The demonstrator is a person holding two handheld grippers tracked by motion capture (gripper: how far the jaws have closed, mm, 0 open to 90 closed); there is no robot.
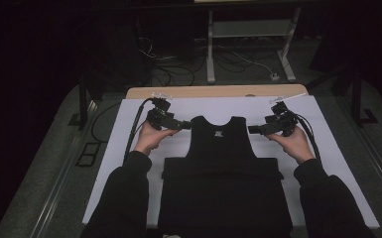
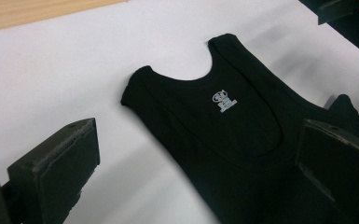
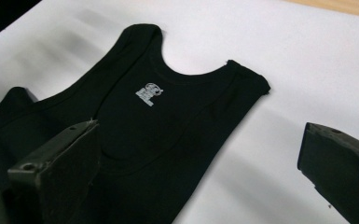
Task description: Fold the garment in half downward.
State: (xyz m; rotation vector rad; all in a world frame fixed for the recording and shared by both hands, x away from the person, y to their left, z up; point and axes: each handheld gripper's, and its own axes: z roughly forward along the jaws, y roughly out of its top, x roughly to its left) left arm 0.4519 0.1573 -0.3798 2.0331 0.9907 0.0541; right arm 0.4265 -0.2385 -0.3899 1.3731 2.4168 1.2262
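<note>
A black sleeveless top (image 1: 222, 168) lies flat on the white sheet (image 1: 119, 144), straps pointing away from me, its lower half folded up into a wide band. A small white label (image 2: 224, 100) sits below the neckline (image 3: 149, 94). My left gripper (image 1: 187, 125) hovers open just left of the left strap (image 2: 137, 86), holding nothing. On the other side my right gripper (image 1: 251, 130) stands open by the right strap (image 3: 251, 79), also holding nothing. The top (image 2: 242, 140) spreads between the jaws of each gripper view (image 3: 135, 130).
The white sheet covers a wooden table whose bare edge (image 1: 213, 91) shows at the back. Cables trail from both grippers off the table's sides. Beyond the table stand a metal frame (image 1: 250, 39) and loose floor cables (image 1: 173, 69) in the dark.
</note>
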